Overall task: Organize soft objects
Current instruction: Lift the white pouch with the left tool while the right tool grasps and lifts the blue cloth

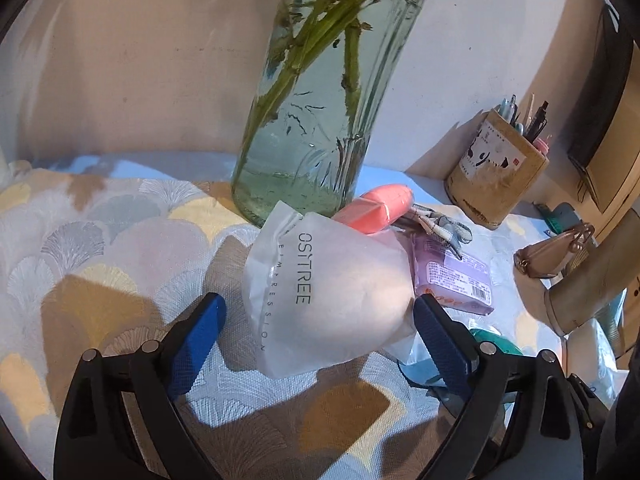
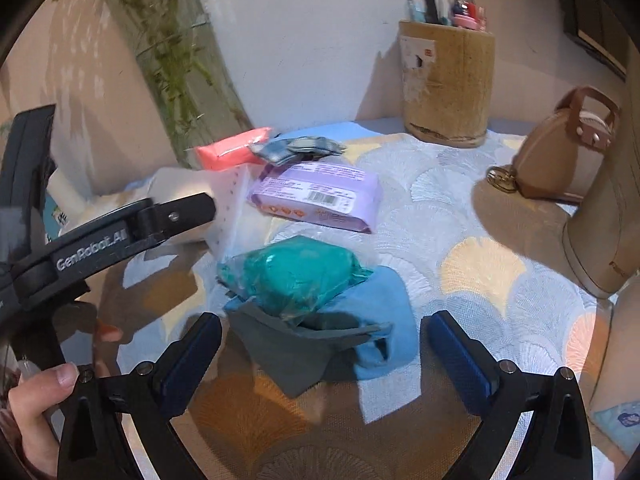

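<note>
In the left wrist view a white pouch printed OSITREE lies on the patterned tablecloth. It sits between the blue pads of my left gripper, which is open. The right pad is at the pouch's edge and the left pad stands apart from it. Behind the pouch lie a coral pack, a folded patterned cloth and a purple wipes pack. My right gripper is open and empty, just in front of a teal bundle in clear plastic. The bundle rests on a grey cloth and a blue cloth.
A tall glass vase with stems in water stands right behind the pouch. A bamboo pen holder is at the back by the wall and a tan handbag at the right. A person's hand holds the left gripper's handle.
</note>
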